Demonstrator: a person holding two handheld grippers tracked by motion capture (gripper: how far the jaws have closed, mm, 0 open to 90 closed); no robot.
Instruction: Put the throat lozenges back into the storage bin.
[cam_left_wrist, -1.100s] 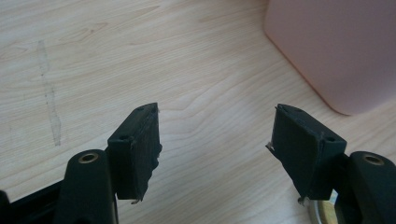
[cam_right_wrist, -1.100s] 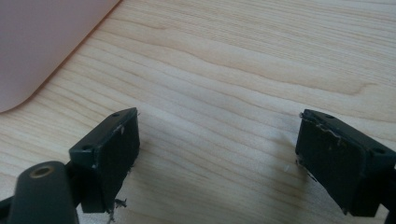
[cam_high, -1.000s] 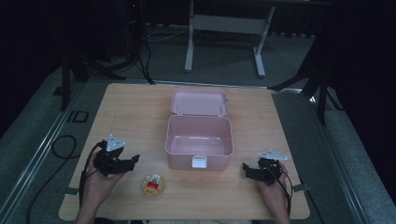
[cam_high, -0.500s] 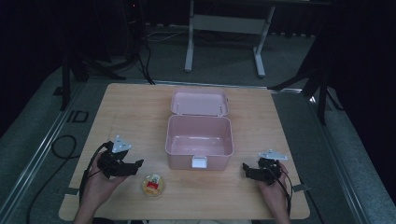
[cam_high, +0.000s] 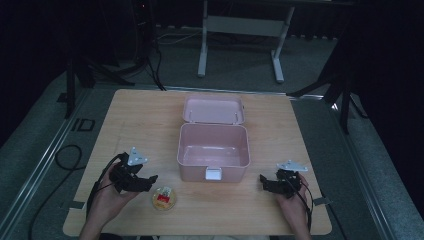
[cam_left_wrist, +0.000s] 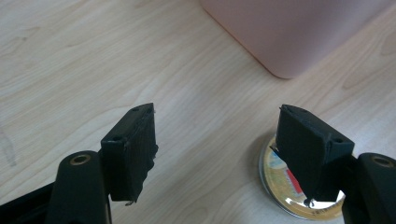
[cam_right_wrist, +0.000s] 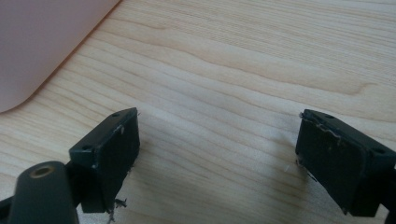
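The left gripper (cam_high: 148, 181) has just been opening, jaws apart and empty, closer to the round tin (cam_high: 164, 198) than before. The right gripper (cam_high: 264, 181) waits wide and empty, the open pink box (cam_high: 213, 145) between them.

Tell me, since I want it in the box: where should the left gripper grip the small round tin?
Probably by its rim, coming from above. The tin lies flat on the table, too low for a side approach. The left gripper, jaws just opening, sits beside it, so shift over and straddle it.
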